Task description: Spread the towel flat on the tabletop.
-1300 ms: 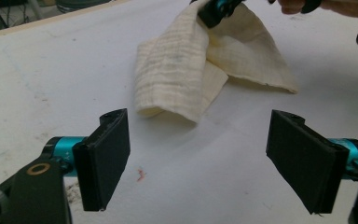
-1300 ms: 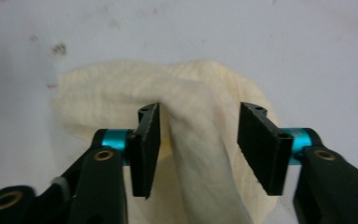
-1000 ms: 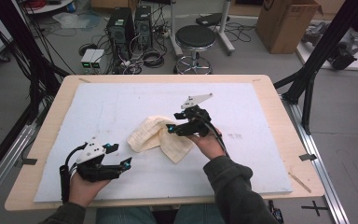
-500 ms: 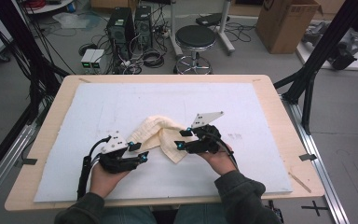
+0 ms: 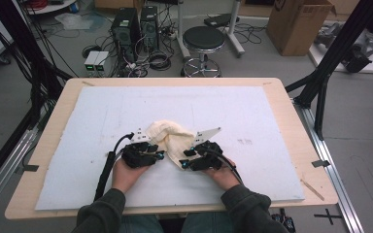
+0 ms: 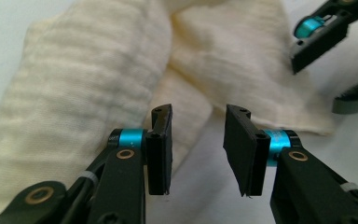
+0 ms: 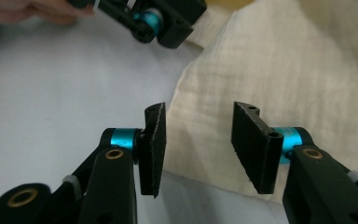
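Both handheld two-jaw grippers have closed in on a crumpled cream-coloured muslin cloth (image 5: pixel 171 141) lying near the middle of the white foam mat (image 5: pixel 272 116). The left gripper (image 6: pixel 196 149) and right gripper (image 7: pixel 198 147), jaws spread and empty, now flank its near edge, apparently poised to pinch it.
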Tool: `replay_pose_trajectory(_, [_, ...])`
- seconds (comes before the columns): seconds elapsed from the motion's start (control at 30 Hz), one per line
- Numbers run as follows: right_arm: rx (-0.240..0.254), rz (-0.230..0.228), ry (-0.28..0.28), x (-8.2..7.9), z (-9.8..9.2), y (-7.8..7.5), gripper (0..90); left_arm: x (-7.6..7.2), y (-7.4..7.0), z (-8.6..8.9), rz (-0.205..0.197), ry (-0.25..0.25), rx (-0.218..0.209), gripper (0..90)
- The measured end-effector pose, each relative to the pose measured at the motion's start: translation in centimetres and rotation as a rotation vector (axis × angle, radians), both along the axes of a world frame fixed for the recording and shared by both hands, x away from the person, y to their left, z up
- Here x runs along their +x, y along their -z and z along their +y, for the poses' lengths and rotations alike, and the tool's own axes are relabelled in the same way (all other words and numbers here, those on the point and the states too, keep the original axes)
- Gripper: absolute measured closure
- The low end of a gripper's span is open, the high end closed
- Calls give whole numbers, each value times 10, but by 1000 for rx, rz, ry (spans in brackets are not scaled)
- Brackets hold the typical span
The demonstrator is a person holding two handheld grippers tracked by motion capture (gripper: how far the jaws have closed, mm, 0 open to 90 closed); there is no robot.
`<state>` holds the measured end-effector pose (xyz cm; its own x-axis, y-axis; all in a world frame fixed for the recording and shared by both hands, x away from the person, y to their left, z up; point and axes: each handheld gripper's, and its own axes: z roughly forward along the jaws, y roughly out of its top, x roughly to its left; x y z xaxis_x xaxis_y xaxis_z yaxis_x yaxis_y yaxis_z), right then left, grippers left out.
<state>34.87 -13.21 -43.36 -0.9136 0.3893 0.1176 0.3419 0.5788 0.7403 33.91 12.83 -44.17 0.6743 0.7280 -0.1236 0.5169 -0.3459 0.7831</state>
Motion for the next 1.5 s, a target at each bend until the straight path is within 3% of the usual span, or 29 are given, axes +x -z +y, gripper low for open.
replay_pose_trajectory(0.1, [-44,0,-3,2,5,7,591,3,3,0,6,5,14,649])
replay_pose_trajectory(0.2, [-55,-15,-4,1,5,7,634,3,3,0,-10,-1,35,690])
replay_pose_trajectory(0.23, [-69,-43,-4,1,5,7,679,3,3,0,-19,-7,46,736])
replay_pose_trajectory(0.4, [-63,-34,11,4,4,8,767,4,3,1,-31,-15,62,826])
replay_pose_trajectory(0.5, [-46,-13,4,8,1,8,879,4,3,2,-32,-10,58,865])
replay_pose_trajectory(0.63, [-16,14,-7,8,-4,4,884,-1,-3,5,-43,30,55,869])
replay_pose_trajectory(0.83, [0,-35,-8,2,-18,-17,886,-14,-22,16,-76,102,71,871])
replay_pose_trajectory(0.9, [10,-37,-7,1,-21,-20,885,-19,-29,21,-87,125,52,871])
replay_pose_trajectory(1.03, [24,-63,-6,-6,-33,-31,885,-30,-41,33,-108,150,54,871])
replay_pose_trajectory(1.17, [57,-60,7,-12,-48,-37,885,-40,-46,49,-114,150,35,872])
replay_pose_trajectory(1.3, [58,-65,-11,-21,-52,-39,885,-50,-48,67,-115,151,31,872])
replay_pose_trajectory(1.4, [50,-48,-16,-24,-52,-36,885,-53,-40,85,-97,113,41,871])
replay_pose_trajectory(1.5, [27,-41,-21,-21,-50,-30,885,-51,-35,90,-83,97,33,871])
